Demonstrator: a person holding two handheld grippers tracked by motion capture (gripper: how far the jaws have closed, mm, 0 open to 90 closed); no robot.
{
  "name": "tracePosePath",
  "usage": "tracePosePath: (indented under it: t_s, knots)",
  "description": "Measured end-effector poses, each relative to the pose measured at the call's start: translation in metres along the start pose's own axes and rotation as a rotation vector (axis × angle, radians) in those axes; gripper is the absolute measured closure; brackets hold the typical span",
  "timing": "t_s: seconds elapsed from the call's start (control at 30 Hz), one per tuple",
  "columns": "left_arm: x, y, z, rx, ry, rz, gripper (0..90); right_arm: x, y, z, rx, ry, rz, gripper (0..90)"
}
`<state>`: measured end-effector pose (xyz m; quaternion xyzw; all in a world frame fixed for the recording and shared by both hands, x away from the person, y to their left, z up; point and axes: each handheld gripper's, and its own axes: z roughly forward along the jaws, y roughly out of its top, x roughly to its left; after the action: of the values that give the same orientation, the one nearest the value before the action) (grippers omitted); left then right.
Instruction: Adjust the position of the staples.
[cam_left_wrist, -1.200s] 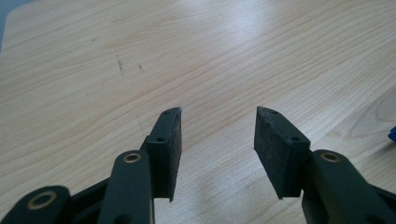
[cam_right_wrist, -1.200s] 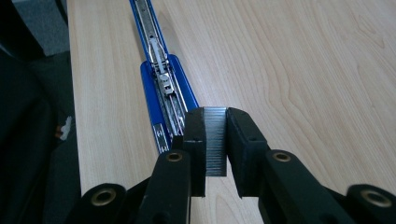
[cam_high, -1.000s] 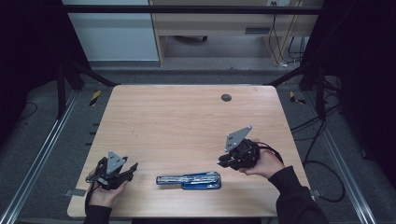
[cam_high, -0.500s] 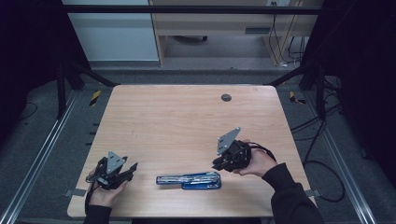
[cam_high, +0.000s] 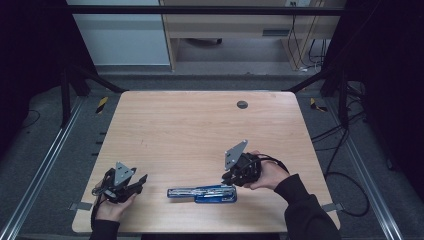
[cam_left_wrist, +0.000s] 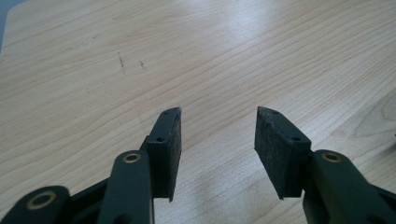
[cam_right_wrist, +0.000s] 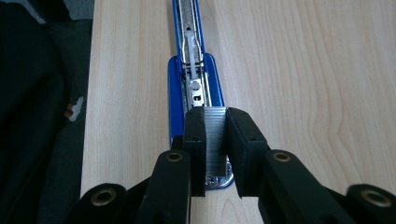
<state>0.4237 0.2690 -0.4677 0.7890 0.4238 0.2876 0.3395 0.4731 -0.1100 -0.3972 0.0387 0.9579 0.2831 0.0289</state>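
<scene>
Right gripper view shows the right claw (cam_right_wrist: 215, 156) clamped on a strip of staples (cam_right_wrist: 215, 135), the silvery block standing upright between the two black pads, low in the middle of the frame. Directly beyond it lies the stapler (cam_right_wrist: 192, 88), blue, opened out flat so its metal staple channel faces up and runs straight away toward the top of the frame. In the high view the stapler (cam_high: 202, 193) lies near the bottom edge of the desk (cam_high: 200, 135), slightly right of centre, its long axis running left to right across the picture, and the right claw (cam_high: 229, 179) sits at its right end.

The step in hand looks like loading the strip into the channel. To do it well, the strip's length should be kept parallel to the channel and centred over it, then lowered level so both legs drop inside the rails rather than riding on one edge. The grip should stay light enough not to crush or split the strip, and let go only once it is seated.

At the lower left of the high view, the left claw (cam_high: 131, 182) rests on the desk, well apart from the stapler; its own view shows the left claw (cam_left_wrist: 217, 140) moderately wide with nothing between its pads.
</scene>
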Motion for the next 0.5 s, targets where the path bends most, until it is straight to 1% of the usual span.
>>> tracePosePath:
  t_s: [0.17, 0.2, 0.37, 0.47, 0.5]
  knots:
    - [-0.001, 0.0, 0.0, 0.0, -0.002, 0.0, 51.4, 0.002, 0.0, 0.008, 0.021, 0.022, -0.02, 78.1]
    - [-0.001, 0.0, 0.0, 0.001, -0.001, 0.001, 51.4, 0.002, 0.0, 0.009, 0.031, 0.019, -0.026, 78.2]
    - [-0.001, 0.0, 0.0, 0.002, -0.001, 0.002, 51.4, 0.001, -0.003, 0.015, 0.046, 0.024, -0.036, 78.2]
    - [-0.001, 0.0, 0.0, 0.002, -0.001, 0.001, 51.4, 0.0, -0.005, 0.018, 0.046, 0.029, -0.029, 78.2]
    - [-0.001, 0.0, 0.0, 0.002, -0.001, 0.001, 51.5, 0.0, -0.006, 0.019, 0.05, 0.033, -0.04, 78.2]
